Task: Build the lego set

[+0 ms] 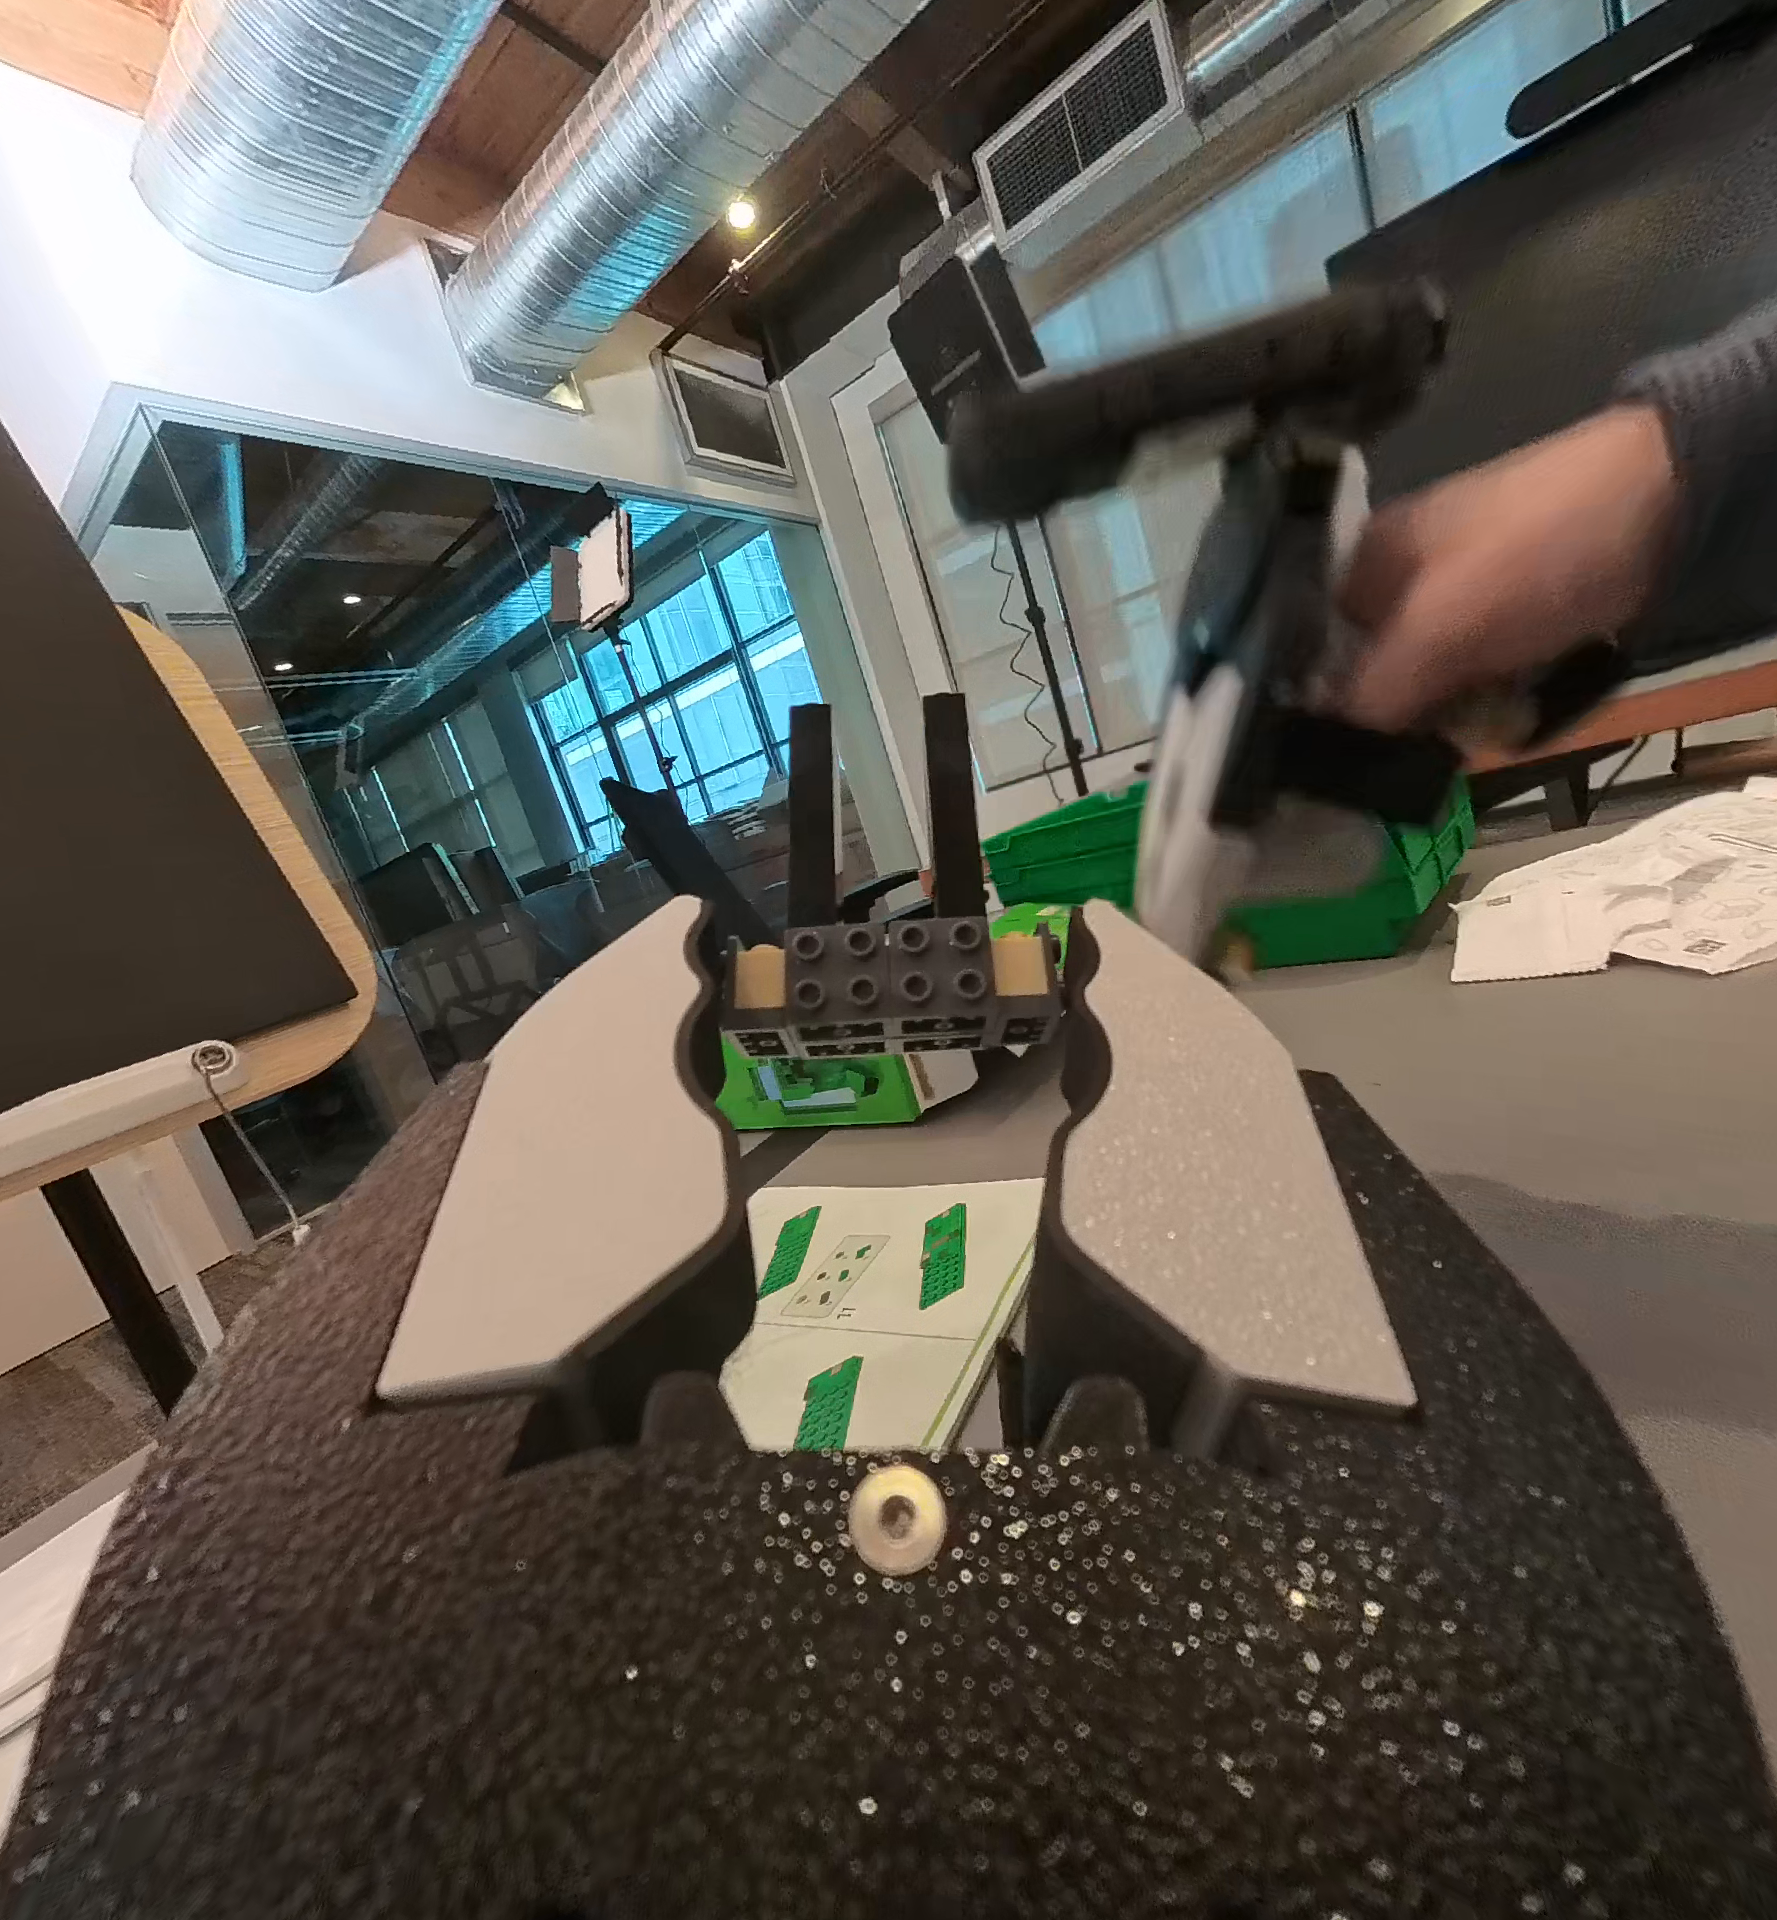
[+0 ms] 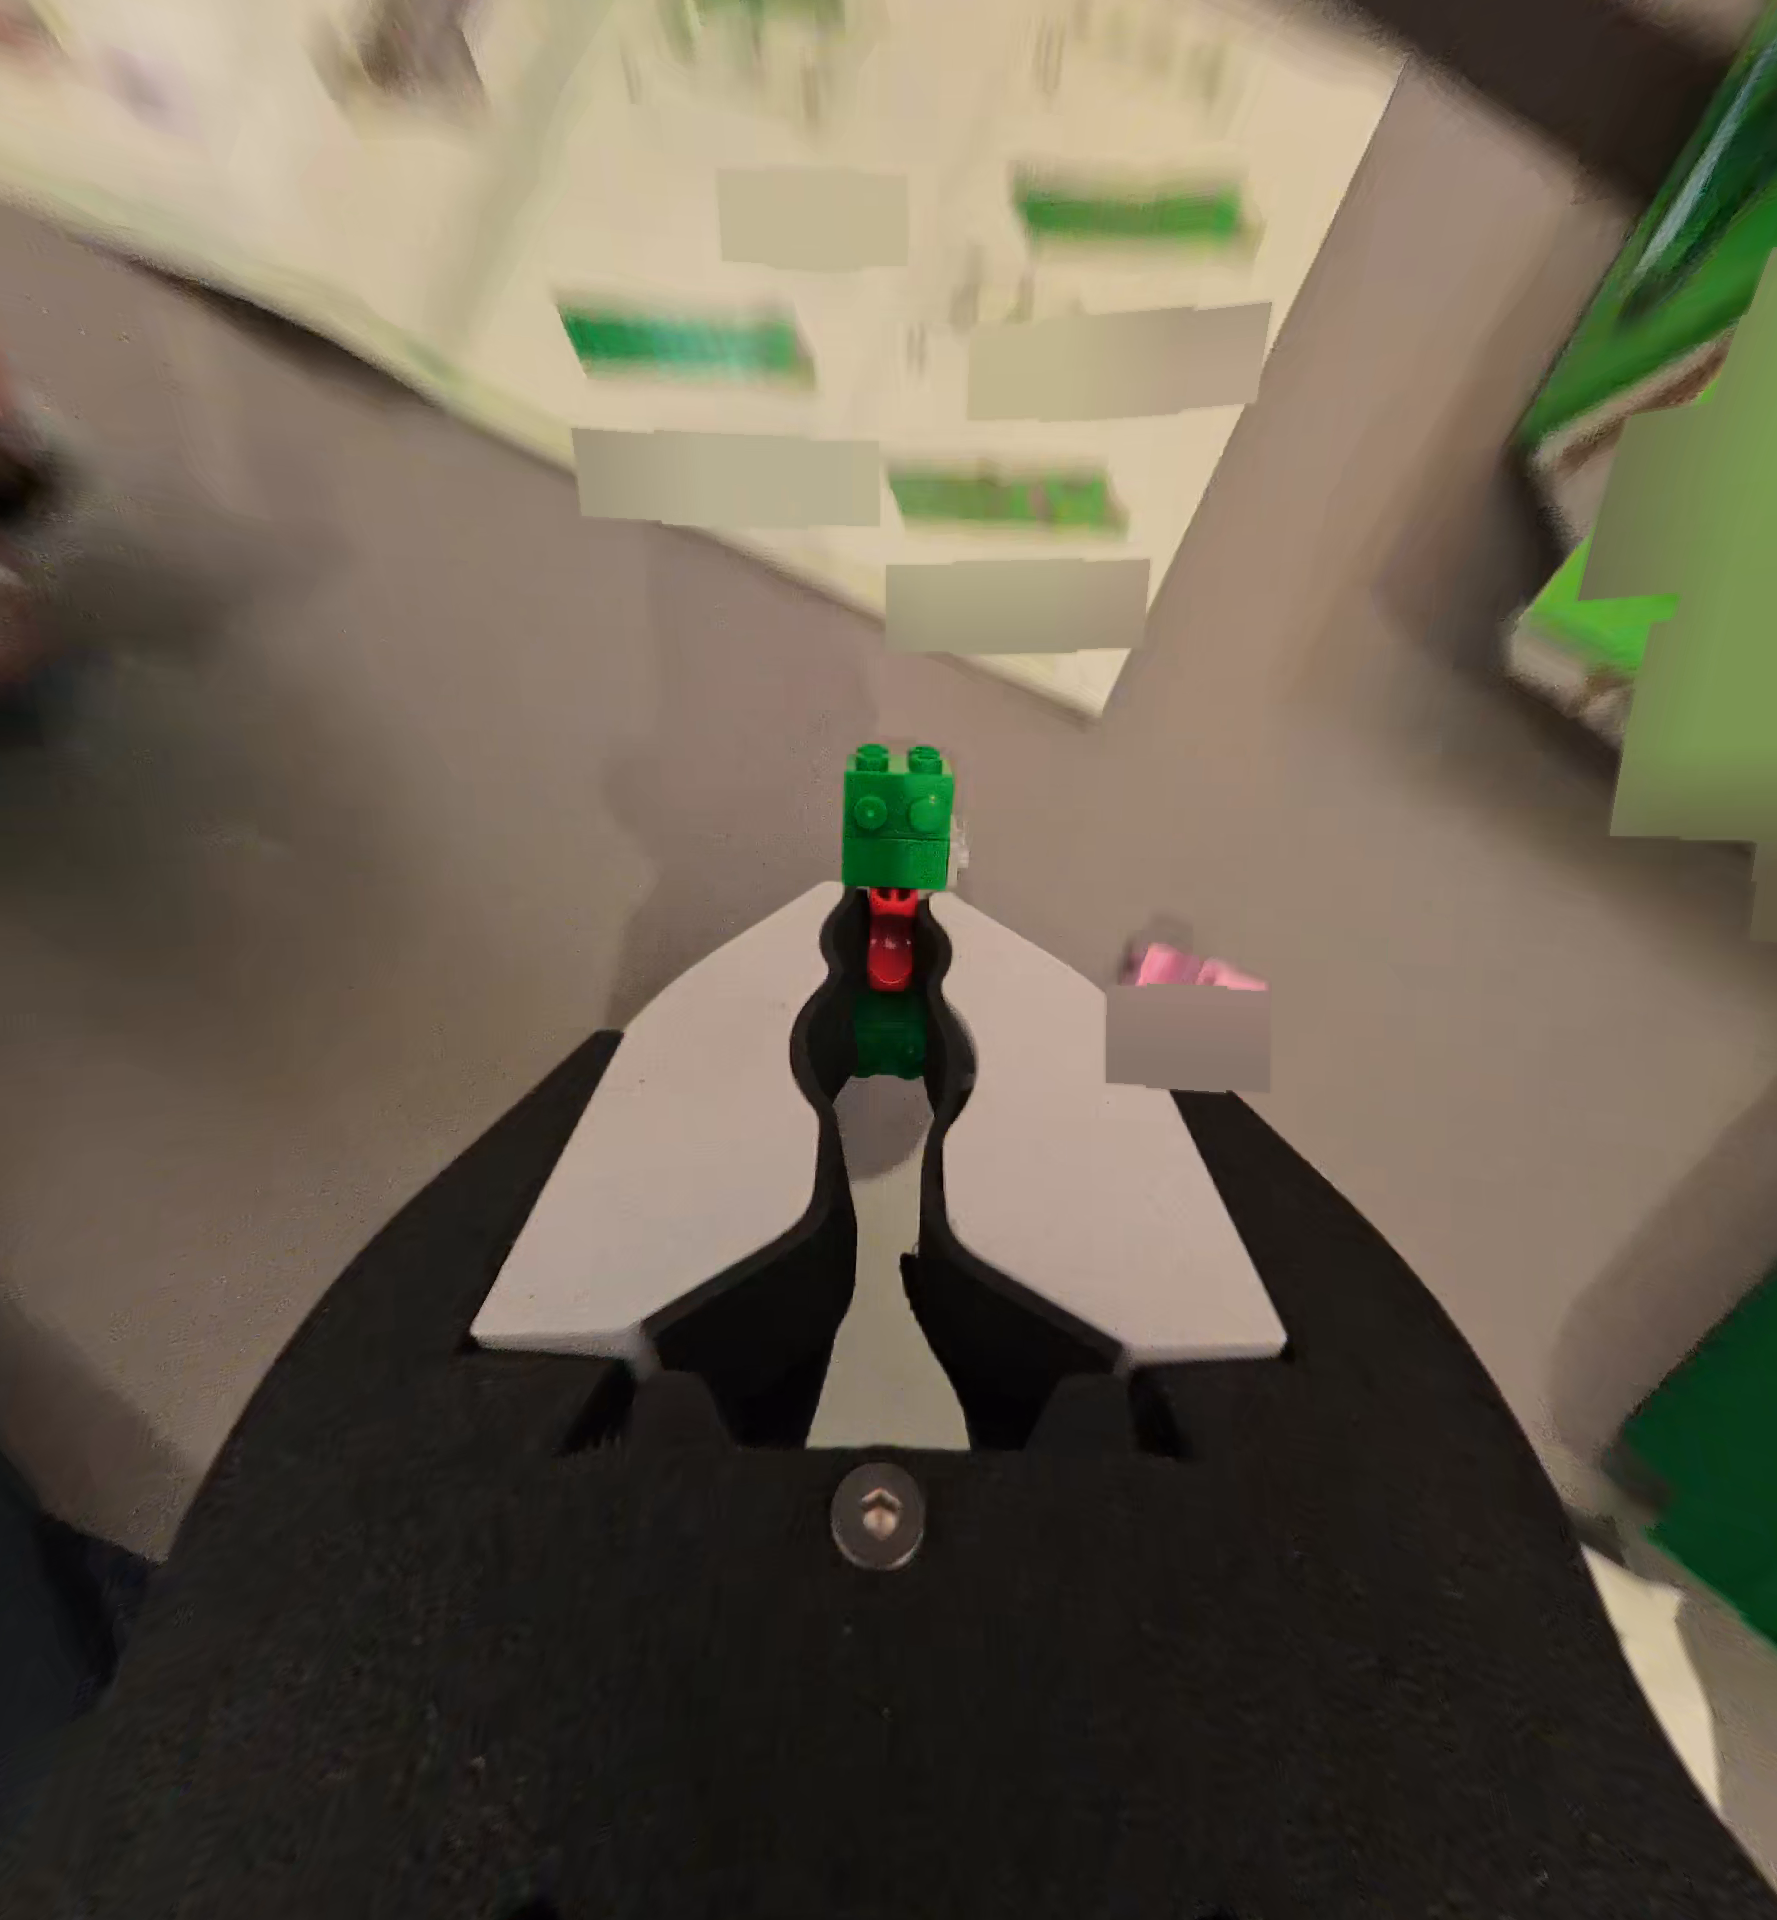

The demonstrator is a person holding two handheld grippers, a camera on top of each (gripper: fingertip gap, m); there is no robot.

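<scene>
Green crates (image 1: 1320, 883) behind; each hand-held gripper pinching: left (image 1: 889, 987) grey assembly (image 1: 889, 977), right (image 2: 889, 997) green piece (image 2: 894, 821).

On the table (image 1: 1486, 1091), the booklet (image 1: 894, 1278) lies before the box (image 1: 822, 1091); bins (image 1: 1331, 894) seemingly behind

Both wrist views bend straight lines outward toward the edges, the usual wide-angle bulge. The left wrist view is bright and mostly sharp: daylight enters through tall windows (image 1: 676, 675) at 12 o'clock, a ceiling spot (image 1: 742, 213) glows at 12 o'clock higher up, and the wall at 10 o'clock is blown out white. Tiny highlights sparkle on the black gripper body at 5 o'clock. The right gripper (image 1: 1190, 862) at 2 o'clock is smeared by motion. The right wrist view is evenly lit, but only the green lego piece (image 2: 894, 821) at centre and the fingers are crisp; everything around streaks.
</scene>
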